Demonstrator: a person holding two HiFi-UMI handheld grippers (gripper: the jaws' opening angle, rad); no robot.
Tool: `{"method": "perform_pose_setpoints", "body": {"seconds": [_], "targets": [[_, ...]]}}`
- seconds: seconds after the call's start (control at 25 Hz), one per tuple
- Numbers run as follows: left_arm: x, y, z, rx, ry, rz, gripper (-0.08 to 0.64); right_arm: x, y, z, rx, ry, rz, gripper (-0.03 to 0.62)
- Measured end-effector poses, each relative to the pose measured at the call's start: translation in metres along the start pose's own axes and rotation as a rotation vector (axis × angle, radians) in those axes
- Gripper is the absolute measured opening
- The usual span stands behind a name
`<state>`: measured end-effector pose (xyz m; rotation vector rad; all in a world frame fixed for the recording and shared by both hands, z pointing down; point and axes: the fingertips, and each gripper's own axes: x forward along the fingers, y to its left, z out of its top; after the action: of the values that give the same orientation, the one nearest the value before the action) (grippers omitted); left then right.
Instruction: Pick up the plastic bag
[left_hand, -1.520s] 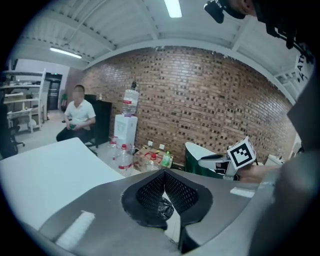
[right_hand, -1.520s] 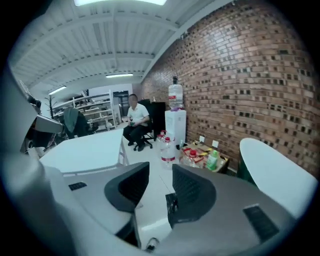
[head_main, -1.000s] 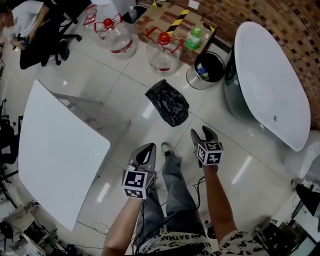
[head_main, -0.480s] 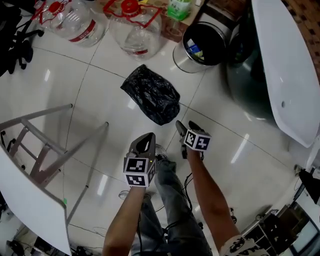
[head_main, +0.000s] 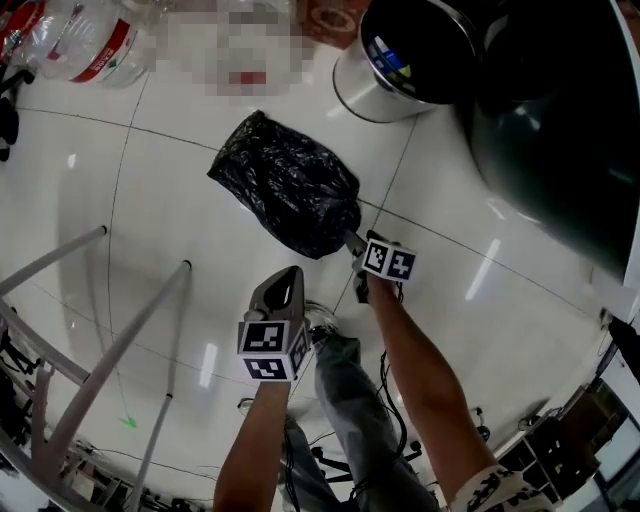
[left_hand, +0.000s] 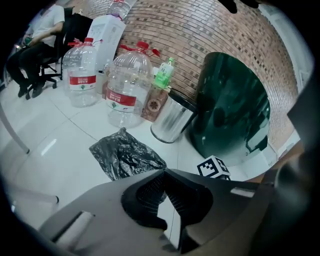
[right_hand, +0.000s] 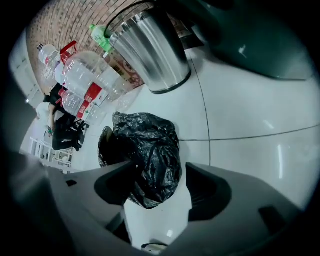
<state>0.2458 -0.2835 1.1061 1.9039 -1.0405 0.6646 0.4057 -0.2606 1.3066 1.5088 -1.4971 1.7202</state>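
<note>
Black crumpled plastic bag (head_main: 290, 195) lies lengthwise ahead of my right gripper (head_main: 352, 242), its near end between my just-opened fingers (left gripper (head_main: 288, 280), fingers together, sits farther back).

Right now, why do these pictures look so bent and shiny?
Head view: bright glare streaks on the glossy white tiled floor. Left gripper view: fisheye bending bows the brown brick wall. Right gripper view: dark rounded corners, crinkled black plastic bag sharp.
</note>
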Motion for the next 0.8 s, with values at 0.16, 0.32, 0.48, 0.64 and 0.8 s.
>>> {"method": "perform_pose_setpoints", "body": {"seconds": [0.16, 0.32, 0.48, 0.64, 0.8], "targets": [[0.008, 0.021, -0.006, -0.029, -0.018, 0.009, 0.001, 0.028, -0.011, -0.011, 0.018, 0.031, 0.011, 0.328], [0.009, 0.034, -0.015, -0.062, -0.042, 0.026, 0.001, 0.050, -0.024, -0.013, 0.030, 0.017, 0.001, 0.328], [0.001, 0.035, -0.012, -0.079, -0.068, 0.028, 0.001, 0.063, -0.017, -0.008, 0.025, 0.028, 0.037, 0.316], [-0.013, 0.030, -0.003, -0.104, -0.100, 0.044, 0.001, 0.036, 0.016, 0.012, -0.132, -0.015, 0.073, 0.012], [-0.038, 0.022, 0.018, -0.128, -0.142, 0.066, 0.001, -0.021, 0.061, 0.051, -0.357, -0.138, 0.071, 0.008]]}}
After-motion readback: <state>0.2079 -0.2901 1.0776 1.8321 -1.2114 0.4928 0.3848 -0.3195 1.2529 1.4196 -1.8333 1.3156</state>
